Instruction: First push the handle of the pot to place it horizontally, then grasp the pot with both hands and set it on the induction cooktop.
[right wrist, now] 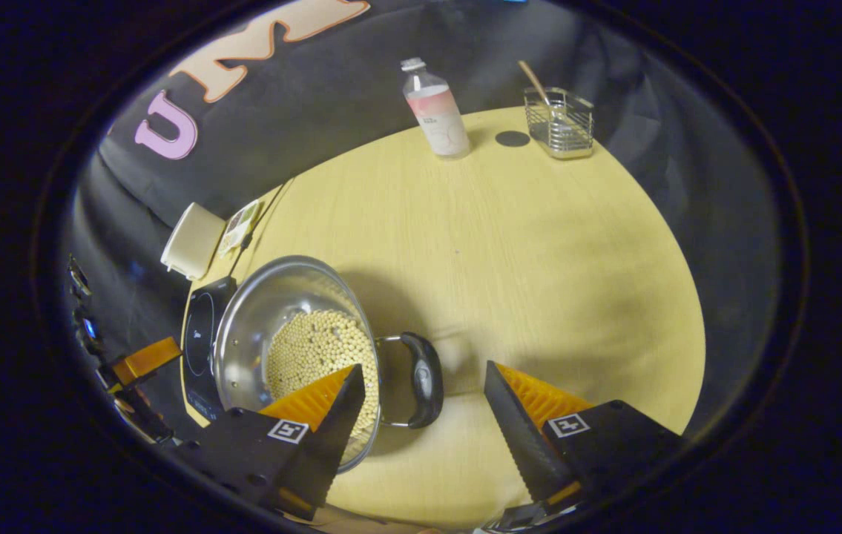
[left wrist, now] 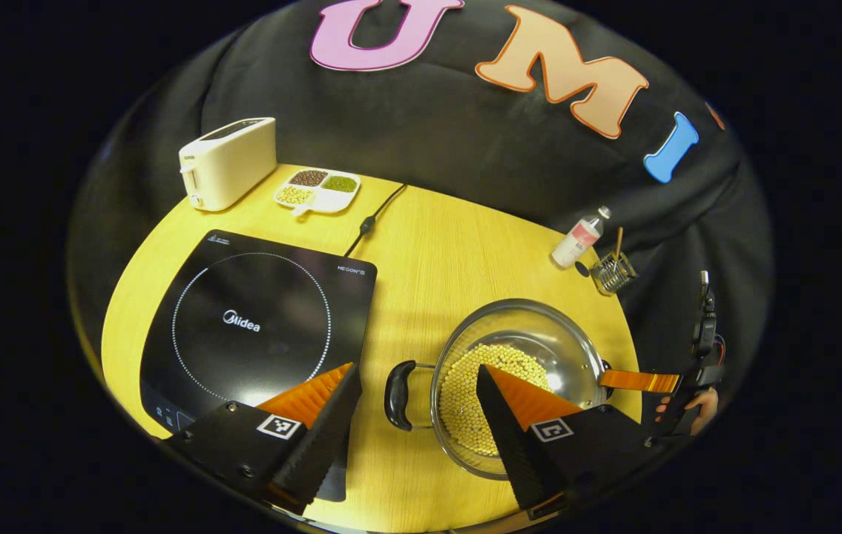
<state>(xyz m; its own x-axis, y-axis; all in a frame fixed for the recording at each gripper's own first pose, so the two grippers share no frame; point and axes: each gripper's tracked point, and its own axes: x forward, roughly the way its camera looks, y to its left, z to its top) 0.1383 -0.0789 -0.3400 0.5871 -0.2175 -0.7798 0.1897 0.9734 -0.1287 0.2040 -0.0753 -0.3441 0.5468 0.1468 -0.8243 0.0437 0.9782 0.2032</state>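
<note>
Steel pot [left wrist: 517, 386] of beans; both grippers [left wrist: 418, 404] [right wrist: 421, 400] wide apart, a handle at 12 o'clock of each.

Light falls from above onto the table [left wrist: 435, 252], bright at its middle and dim toward the edges. The pot [right wrist: 294, 348] casts a soft shadow to its right, and glare glints on its steel wall. Both views are sharp but bend strongly at the rim.
</note>
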